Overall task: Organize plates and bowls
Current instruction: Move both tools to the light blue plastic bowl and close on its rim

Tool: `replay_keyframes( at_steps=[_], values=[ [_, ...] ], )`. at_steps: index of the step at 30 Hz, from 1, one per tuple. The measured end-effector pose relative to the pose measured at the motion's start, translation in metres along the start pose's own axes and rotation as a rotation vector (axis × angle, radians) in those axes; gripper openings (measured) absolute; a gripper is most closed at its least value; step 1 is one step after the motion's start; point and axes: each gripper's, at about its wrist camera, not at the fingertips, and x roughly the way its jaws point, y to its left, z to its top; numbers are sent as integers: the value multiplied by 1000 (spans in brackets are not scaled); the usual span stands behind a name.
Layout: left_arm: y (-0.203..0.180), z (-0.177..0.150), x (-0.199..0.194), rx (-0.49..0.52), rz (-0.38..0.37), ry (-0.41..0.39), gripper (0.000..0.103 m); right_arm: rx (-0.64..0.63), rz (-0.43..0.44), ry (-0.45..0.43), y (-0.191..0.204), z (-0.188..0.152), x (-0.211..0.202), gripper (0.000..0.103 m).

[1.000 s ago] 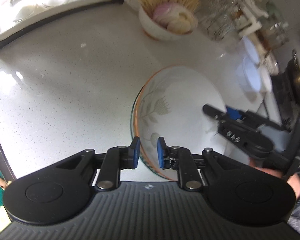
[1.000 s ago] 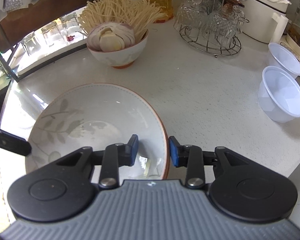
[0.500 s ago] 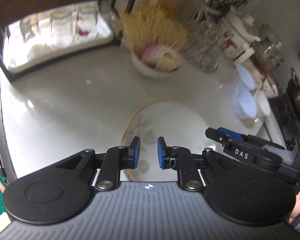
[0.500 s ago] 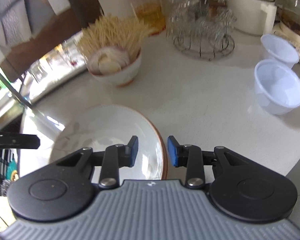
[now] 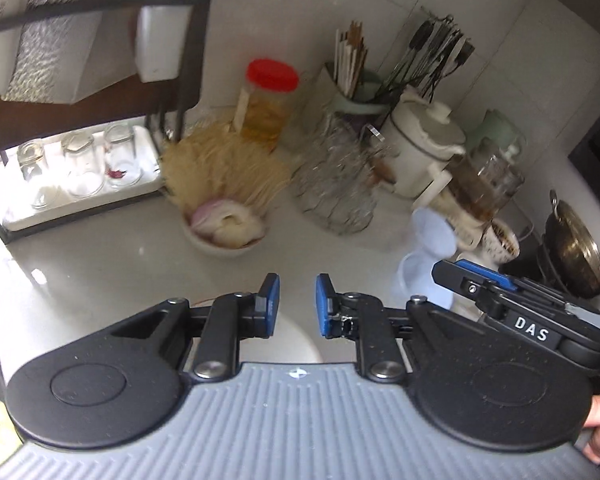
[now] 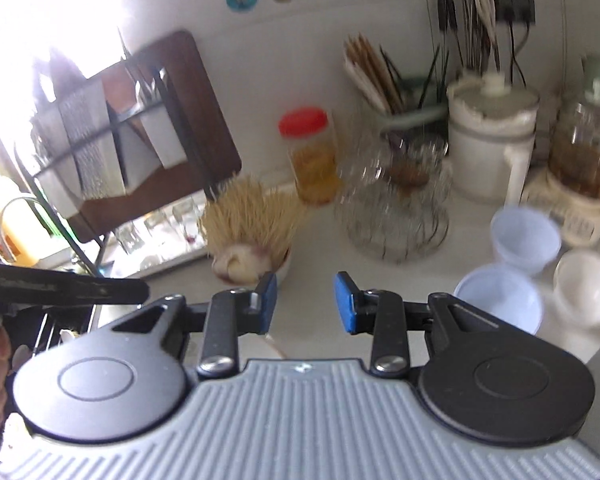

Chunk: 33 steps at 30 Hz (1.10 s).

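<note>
Now the large leaf-patterned bowl (image 5: 288,340) had slipped almost from view, left on the counter (image 5: 100,264) beneath the left gripper (image 5: 297,304) and right gripper (image 6: 305,302); both had been lifted, jaws apart, empty. Placement was probably finished.

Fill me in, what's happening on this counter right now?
A person holds a gripper in each hand above a white counter. The left gripper and right gripper both have their jaws apart with nothing between them. A wide plate sits on the counter just below them, mostly hidden. A bowl of noodles and plastic bowls stand farther back.
</note>
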Motion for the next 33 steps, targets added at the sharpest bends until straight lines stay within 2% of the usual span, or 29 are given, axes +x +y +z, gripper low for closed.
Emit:
replay_keyframes(
  at_steps=[7, 11, 16, 21, 25, 30, 33],
  values=[
    [-70, -3, 9, 7, -26, -46, 24, -35, 34, -43, -47, 7, -38, 36],
    [-106, -6, 18, 23, -11, -44, 24, -62, 48, -55, -69, 7, -48, 36],
    [-138, -8, 45, 48, -12, -17, 24, -24, 35, -60, -102, 6, -49, 36],
    [-157, -10, 84, 41, -42, 41, 24, 33, -1, -49, -141, 7, -42, 36],
    [-170, -14, 117, 66, 3, 56, 24, 73, -41, -39, -171, 3, -32, 36],
    [-177, -22, 156, 61, 7, 87, 24, 125, -105, 38, -207, -13, -12, 36],
    [-177, -28, 178, 58, 3, 120, 24, 190, -106, 82, -234, -24, 0, 36]
  ],
)
